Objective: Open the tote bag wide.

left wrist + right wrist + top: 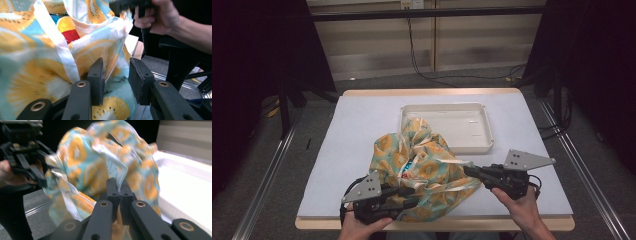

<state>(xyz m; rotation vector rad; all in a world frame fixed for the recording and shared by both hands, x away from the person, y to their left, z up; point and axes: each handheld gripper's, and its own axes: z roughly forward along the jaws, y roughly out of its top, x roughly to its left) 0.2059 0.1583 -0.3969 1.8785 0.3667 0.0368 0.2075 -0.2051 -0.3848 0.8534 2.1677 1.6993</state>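
The counter (357, 125) carried everything, its pale top stretching away beyond both your fingers. Past your right fingers sat the white tray (472, 145), well clear of your left ones. The fruit-print cloth bag (422, 160) stood bunched between your two hands, leaning against the tray's near corner.

Your right gripper (468, 171) came in from the bag's right side; in the right gripper view its fingers (112, 192) were pressed together on a white-edged fold of the bag, with cloth rising just above the tips. Your left gripper (412, 192) sat at the bag's near left edge. In the left gripper view its fingers (97, 77) stood partly apart, with bag cloth lying in the gap and against the left one; the right one looked clear of it, so nothing was clamped. A white strap (56, 42) ran down just left of those fingers.
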